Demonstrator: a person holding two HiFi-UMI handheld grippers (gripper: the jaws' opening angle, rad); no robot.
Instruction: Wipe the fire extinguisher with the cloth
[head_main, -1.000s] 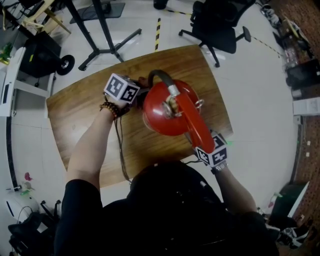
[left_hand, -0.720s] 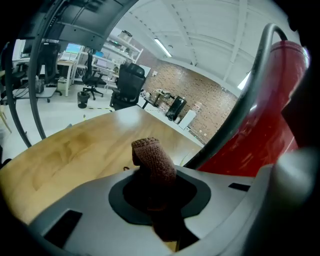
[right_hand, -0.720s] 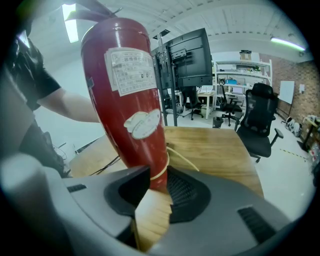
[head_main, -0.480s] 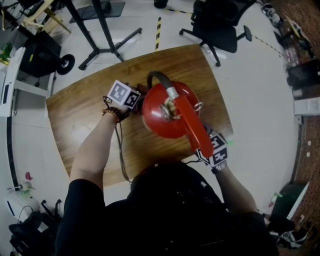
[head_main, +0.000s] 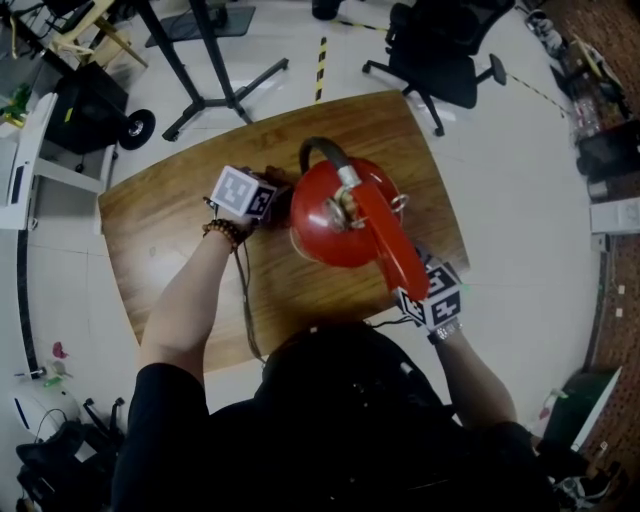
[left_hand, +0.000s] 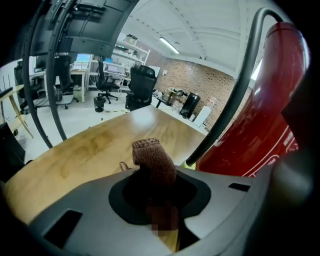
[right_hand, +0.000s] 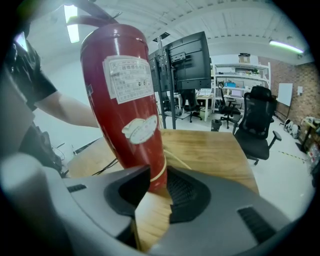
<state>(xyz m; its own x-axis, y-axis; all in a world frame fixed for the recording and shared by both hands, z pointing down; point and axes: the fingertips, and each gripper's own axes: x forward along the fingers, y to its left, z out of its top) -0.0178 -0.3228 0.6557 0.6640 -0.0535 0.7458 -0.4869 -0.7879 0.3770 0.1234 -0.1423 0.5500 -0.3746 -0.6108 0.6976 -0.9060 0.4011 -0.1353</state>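
Red metal fire extinguisher (head_main: 335, 230) stands on the brown wooden counter (head_main: 170, 235). Right gripper (head_main: 412, 280) jaws are clenched on its bottom end. Left gripper (head_main: 277, 200) jaws pinch a brown knitted cloth (left_hand: 152, 160) just beside the black hose (left_hand: 227, 105). The extinguisher is likely heavy, rigid, glossy and slippery, so brace it low or by the top handle. The cloth is soft and light. 1 sealed cylinder, contents unseen; no open containers.
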